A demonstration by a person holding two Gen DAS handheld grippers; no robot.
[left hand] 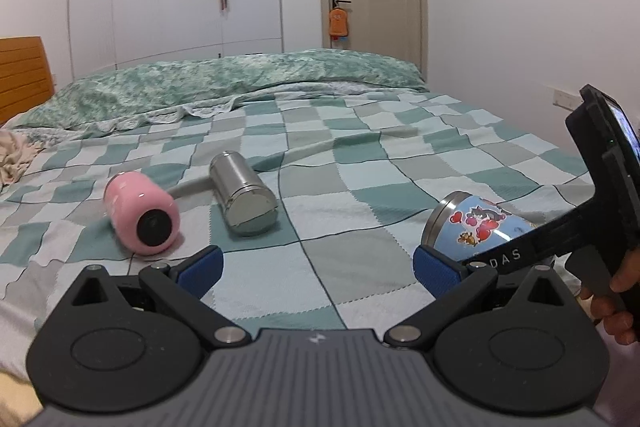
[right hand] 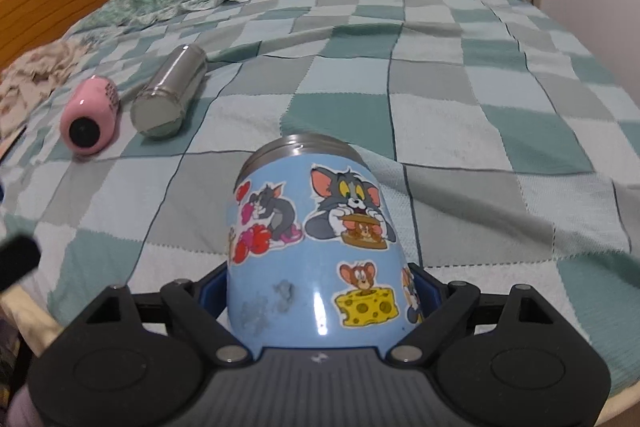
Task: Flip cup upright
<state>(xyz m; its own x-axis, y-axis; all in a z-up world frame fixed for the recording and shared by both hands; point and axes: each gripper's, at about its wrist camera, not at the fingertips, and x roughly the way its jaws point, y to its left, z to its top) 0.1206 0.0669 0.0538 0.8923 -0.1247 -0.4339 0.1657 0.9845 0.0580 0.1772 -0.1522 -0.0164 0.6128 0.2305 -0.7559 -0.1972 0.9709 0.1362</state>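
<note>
A light blue cup with cartoon cat-and-mouse stickers (right hand: 316,251) lies on its side on the checked bed cover, its steel rim pointing away from me. My right gripper (right hand: 316,291) is shut on its lower body, one blue pad on each side. In the left wrist view the same cup (left hand: 476,223) lies at the right, with the right gripper's black body (left hand: 592,227) over it. My left gripper (left hand: 318,267) is open and empty, low over the cover, with the blue cup beside its right pad.
A pink cup (left hand: 142,219) and a steel cup (left hand: 242,199) lie on their sides at the left; both show in the right wrist view, pink cup (right hand: 90,119), steel cup (right hand: 168,95). A rumpled green quilt (left hand: 240,83) lies at the bed's far side. A wooden headboard (left hand: 24,75) stands left.
</note>
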